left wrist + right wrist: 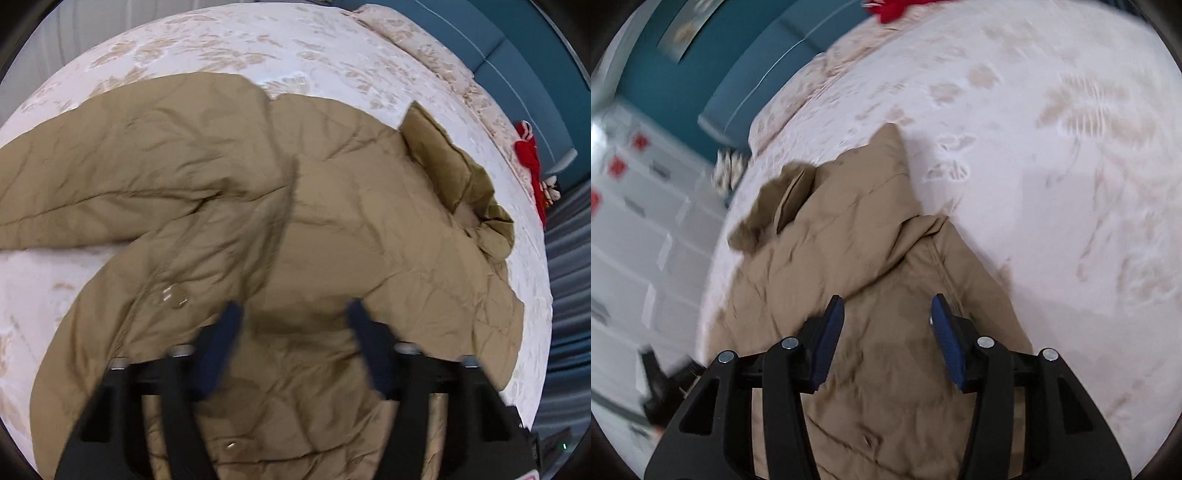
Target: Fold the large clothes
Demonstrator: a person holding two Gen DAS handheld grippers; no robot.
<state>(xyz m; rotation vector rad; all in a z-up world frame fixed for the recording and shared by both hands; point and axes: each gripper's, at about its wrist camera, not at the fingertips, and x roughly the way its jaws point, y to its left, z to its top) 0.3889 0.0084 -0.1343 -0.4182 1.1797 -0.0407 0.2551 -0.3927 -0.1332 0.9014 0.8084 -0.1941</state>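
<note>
Lying unlabelled, tan coat (pixel 332 229), patterned bedspread (pixel 258 48)

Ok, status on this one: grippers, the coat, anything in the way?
Left gripper open, empty. Right gripper open, empty. Tan coat spread crumpled on bedspread, unfolded. Nothing on it.

The left gripper (pixel 293 310) and right gripper (pixel 888 306) look alike: black angular plastic frames with triangular cut-outs, silver screw heads at the linkage pivots, and dark blue pads on the fingers (pixel 831 339) (ribbed, where the picture is sharp).
</note>
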